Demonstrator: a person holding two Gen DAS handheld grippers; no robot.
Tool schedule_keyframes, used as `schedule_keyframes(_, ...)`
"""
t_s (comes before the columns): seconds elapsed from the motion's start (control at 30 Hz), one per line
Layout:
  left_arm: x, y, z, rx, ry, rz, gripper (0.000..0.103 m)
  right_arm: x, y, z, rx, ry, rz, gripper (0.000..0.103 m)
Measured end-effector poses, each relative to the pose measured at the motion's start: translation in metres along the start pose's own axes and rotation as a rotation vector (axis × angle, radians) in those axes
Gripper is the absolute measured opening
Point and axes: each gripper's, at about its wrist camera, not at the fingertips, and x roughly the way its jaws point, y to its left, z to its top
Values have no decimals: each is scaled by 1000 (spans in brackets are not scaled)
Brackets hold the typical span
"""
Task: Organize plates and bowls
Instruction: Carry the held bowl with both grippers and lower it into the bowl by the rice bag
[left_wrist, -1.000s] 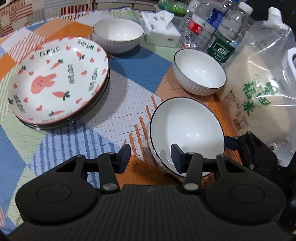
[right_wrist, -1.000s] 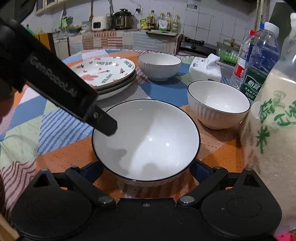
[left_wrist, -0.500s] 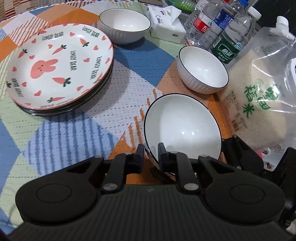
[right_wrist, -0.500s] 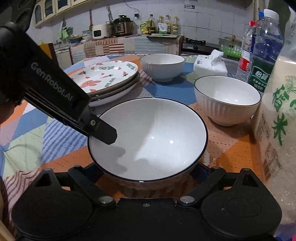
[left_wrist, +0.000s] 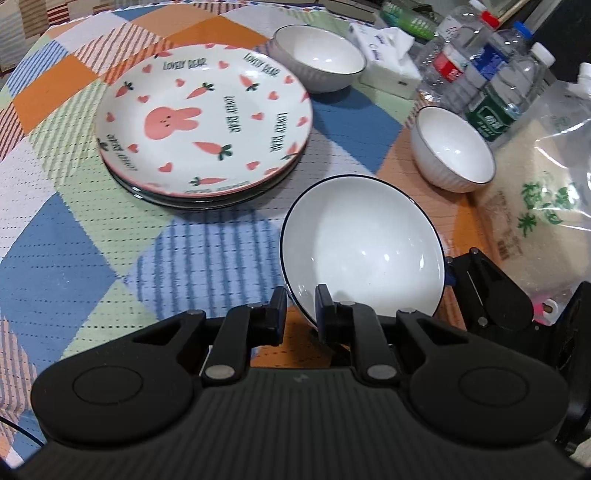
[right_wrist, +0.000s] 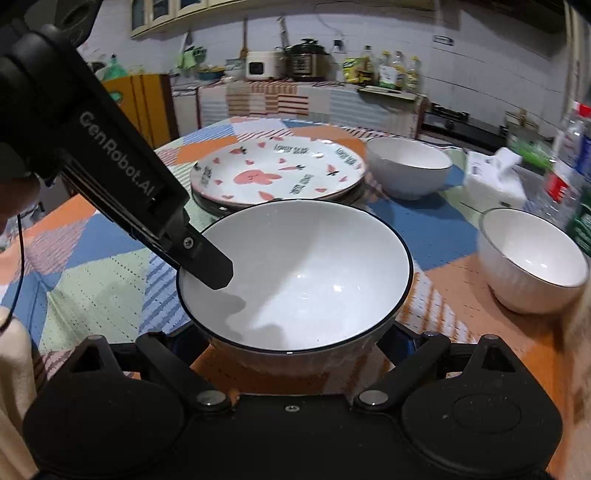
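Note:
A large white bowl with a dark rim (left_wrist: 365, 251) (right_wrist: 303, 269) hangs tilted just above the patchwork tablecloth. My left gripper (left_wrist: 301, 295) is shut on its near rim, one finger inside and one outside; that inner finger (right_wrist: 214, 269) shows in the right wrist view. My right gripper (right_wrist: 291, 343) clasps the bowl's body from both sides, its pads mostly hidden under the bowl. A stack of plates topped by a rabbit-and-carrot plate (left_wrist: 203, 122) (right_wrist: 277, 173) lies beyond, to the left. Two smaller white bowls (left_wrist: 454, 147) (left_wrist: 319, 55) stand further back.
A bag of rice (left_wrist: 535, 206) leans close on the right of the large bowl. Water bottles (left_wrist: 491, 85) and a tissue pack (left_wrist: 388, 62) stand at the back right. The round table's edge curves along the left.
The left gripper's jaws closed onto the bowl's rim. Both grippers then carried the bowl leftward, away from the rice bag and nearer the plates.

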Motion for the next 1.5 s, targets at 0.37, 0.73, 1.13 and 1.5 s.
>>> schedule_keyframes(0.37,8,-2,-1,20,9,18,17,12,0,-5,-11,27,9,97)
schedule_keyframes(0.73,-12,-9,3,39,-1,51,33,-33,-9,-9,-35,101,-58,98)
schedule_keyframes(1.13,-32,-57,62,88,-88,1,47,-69,-65,8,308,3,-230,94)
schedule_keyframes(1.5,40,-97,114,51,-65,-98,47,-8,-98,8,673,-31,-302,91)
